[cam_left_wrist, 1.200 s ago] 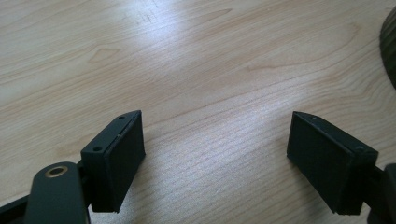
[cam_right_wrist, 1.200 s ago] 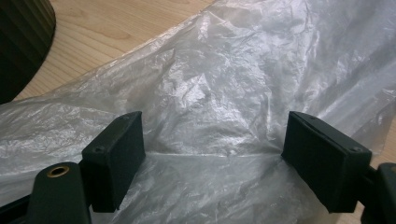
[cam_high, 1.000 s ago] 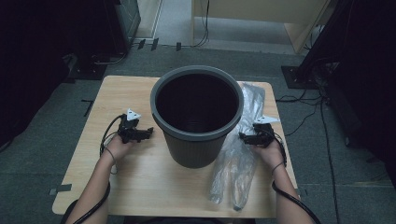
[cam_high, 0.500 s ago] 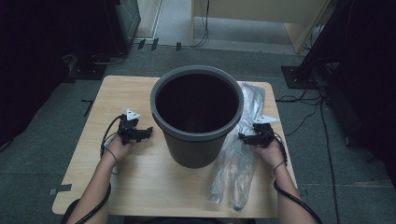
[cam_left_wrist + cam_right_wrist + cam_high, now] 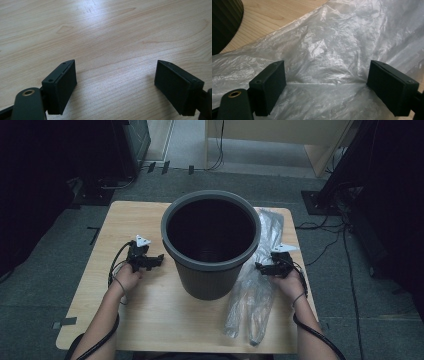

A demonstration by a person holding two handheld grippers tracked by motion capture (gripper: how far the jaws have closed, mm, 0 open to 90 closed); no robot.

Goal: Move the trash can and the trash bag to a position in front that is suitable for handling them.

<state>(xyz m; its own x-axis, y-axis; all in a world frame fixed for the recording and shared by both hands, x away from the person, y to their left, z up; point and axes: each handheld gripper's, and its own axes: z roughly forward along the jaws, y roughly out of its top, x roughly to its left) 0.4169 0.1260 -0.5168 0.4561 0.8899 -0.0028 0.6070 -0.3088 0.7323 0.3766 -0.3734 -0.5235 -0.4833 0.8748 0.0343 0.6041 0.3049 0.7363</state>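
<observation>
A dark grey plastic bin (image 5: pixel 210 245) stands upright in the middle of the wooden table (image 5: pixel 150 320), its mouth up and nothing visible inside. A clear plastic bag (image 5: pixel 257 285) lies flat along the bin's right side. My left gripper (image 5: pixel 159 258) rests on the table left of the bin, open, with bare wood (image 5: pixel 112 50) between its jaws. My right gripper (image 5: pixel 259 266) sits over the bag, pointing toward the bin. It is open, and crinkled clear film (image 5: pixel 327 55) spreads between and beyond its jaws. The bin's dark wall (image 5: pixel 223 22) shows at the upper left of the right gripper view.
The table stands on grey carpet. Cables (image 5: pixel 325 235) trail on the floor to the right, and a dark stand base (image 5: pixel 317 200) lies beyond the table's right corner. A black cabinet (image 5: pixel 132 142) and a pale wooden desk (image 5: pixel 280 140) stand behind the table.
</observation>
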